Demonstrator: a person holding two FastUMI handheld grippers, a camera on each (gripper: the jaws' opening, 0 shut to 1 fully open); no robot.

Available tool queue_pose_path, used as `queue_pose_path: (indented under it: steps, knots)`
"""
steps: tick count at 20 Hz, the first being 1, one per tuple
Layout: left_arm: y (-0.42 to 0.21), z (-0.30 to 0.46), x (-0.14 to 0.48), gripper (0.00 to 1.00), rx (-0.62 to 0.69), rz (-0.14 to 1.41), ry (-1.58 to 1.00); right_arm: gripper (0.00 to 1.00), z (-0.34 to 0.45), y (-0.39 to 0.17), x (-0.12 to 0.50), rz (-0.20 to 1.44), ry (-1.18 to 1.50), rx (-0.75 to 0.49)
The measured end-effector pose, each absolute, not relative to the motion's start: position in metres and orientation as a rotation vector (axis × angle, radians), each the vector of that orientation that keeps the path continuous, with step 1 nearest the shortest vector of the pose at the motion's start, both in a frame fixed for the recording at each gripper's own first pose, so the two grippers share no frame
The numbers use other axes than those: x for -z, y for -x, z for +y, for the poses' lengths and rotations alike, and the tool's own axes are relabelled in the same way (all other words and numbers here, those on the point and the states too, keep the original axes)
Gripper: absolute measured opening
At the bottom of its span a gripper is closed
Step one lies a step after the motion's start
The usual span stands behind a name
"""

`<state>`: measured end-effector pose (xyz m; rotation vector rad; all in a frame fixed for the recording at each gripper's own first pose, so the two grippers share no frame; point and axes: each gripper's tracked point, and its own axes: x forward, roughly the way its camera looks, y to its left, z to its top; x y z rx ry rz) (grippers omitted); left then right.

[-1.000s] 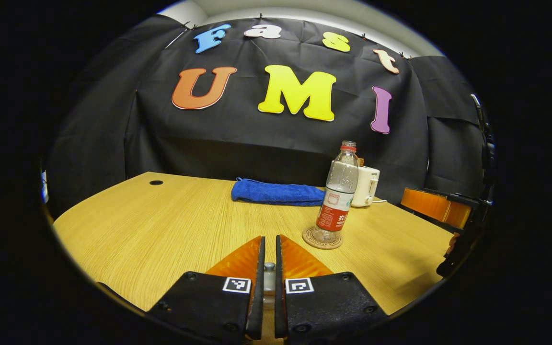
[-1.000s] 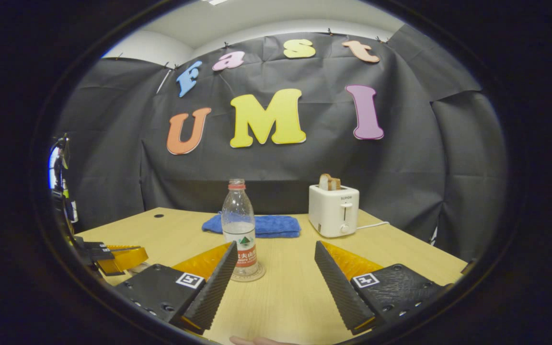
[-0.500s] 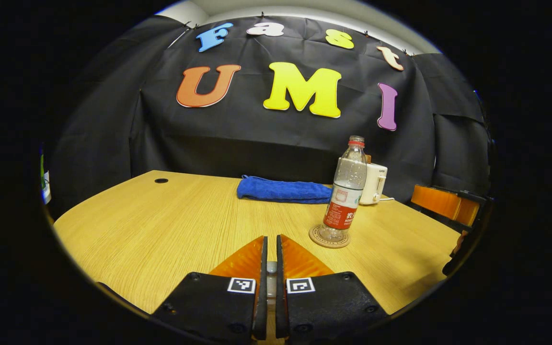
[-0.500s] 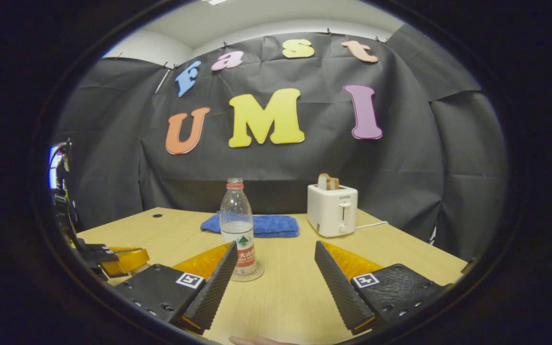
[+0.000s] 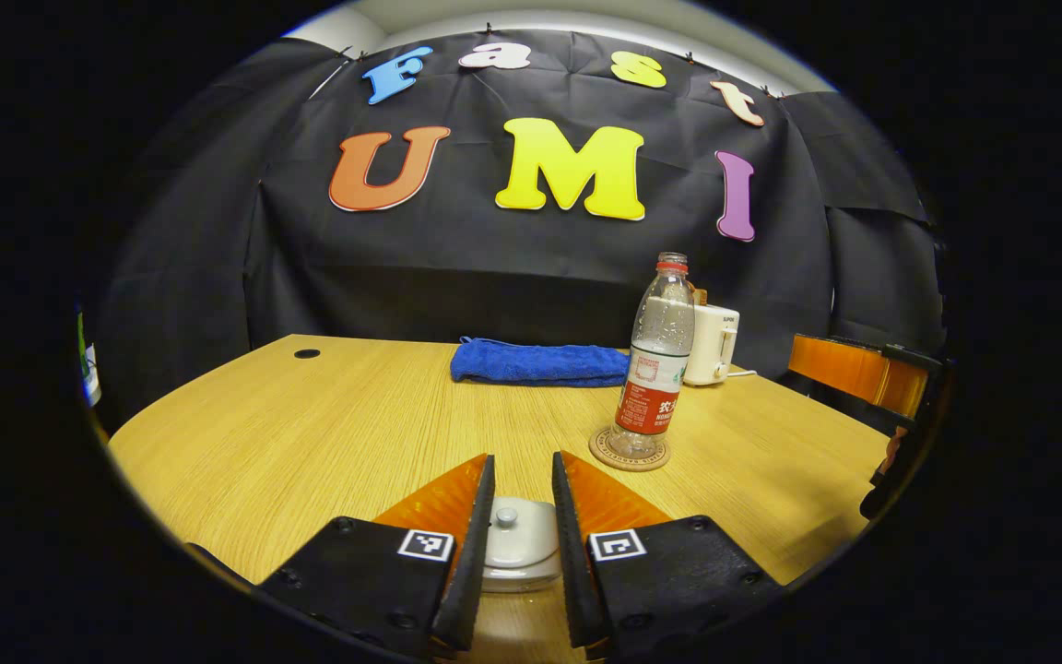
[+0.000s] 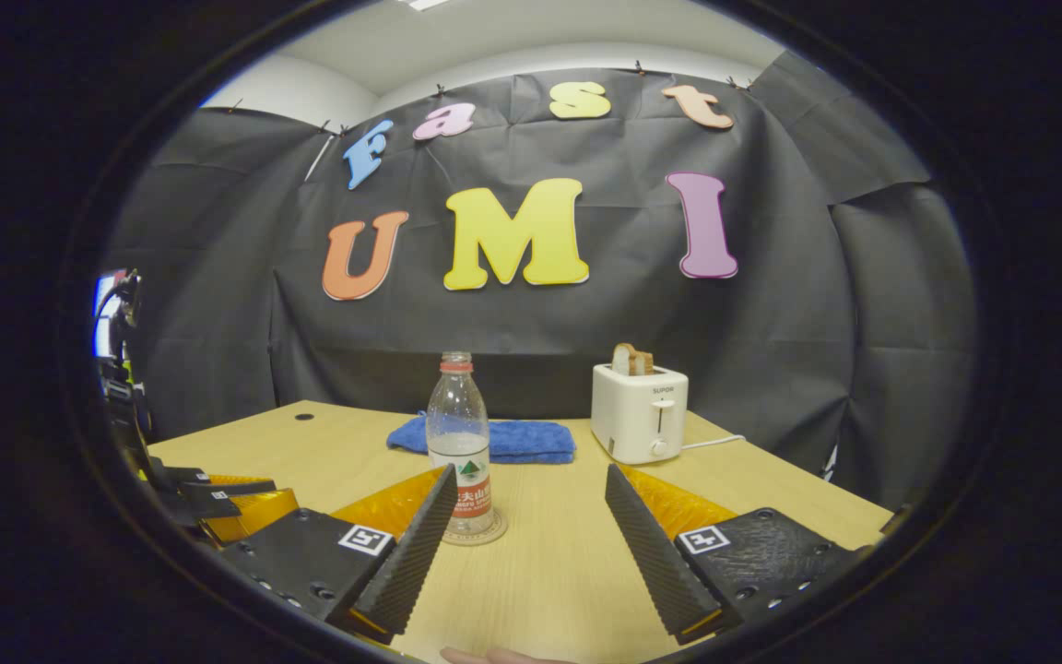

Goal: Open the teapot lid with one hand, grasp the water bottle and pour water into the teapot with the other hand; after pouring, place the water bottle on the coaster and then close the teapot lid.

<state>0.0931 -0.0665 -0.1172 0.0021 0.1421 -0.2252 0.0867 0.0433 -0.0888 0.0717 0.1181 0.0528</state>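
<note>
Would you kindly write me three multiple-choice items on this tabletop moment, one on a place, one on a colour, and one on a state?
1. Where does the water bottle stand?
A. On the blue towel
B. On the round coaster
C. Inside the toaster

2. What colour is the folded towel at the back of the table?
A. Blue
B. Green
C. White

3. How does the left gripper stand to the teapot lid?
A. Fingers apart, the lid's knob free between them
B. Clamped on the bottle's neck
C. Holding a slice of bread

Answers:
1. B: in the left gripper view the bottle's base sits inside the coaster's rim.
2. A: both views show the towel as blue.
3. A: there is a gap on each side of the knob, and the lid rests on the teapot.
</note>
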Motion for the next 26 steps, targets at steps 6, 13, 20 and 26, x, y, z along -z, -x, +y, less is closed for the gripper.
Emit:
queue_pose_path:
  steps: [6, 13, 20, 26]
  knots:
    - [-0.077, -0.068, 0.092, 0.82, 0.214, 0.125, -0.04, 0.96, 0.035, -0.076, 0.075, 0.112, -0.056, -0.031]
    - [-0.046, -0.035, 0.038, 1.0, 0.126, 0.068, -0.032, 0.96, 0.013, -0.048, 0.038, 0.094, -0.06, -0.002]
    - [-0.007, -0.007, -0.005, 1.0, 0.062, 0.012, -0.022, 0.94, 0.011, -0.009, 0.01, 0.11, 0.023, -0.018]
    - [0.019, -0.002, -0.03, 1.0, 0.063, -0.054, -0.046, 0.94, 0.011, 0.022, -0.003, 0.085, 0.039, -0.041]
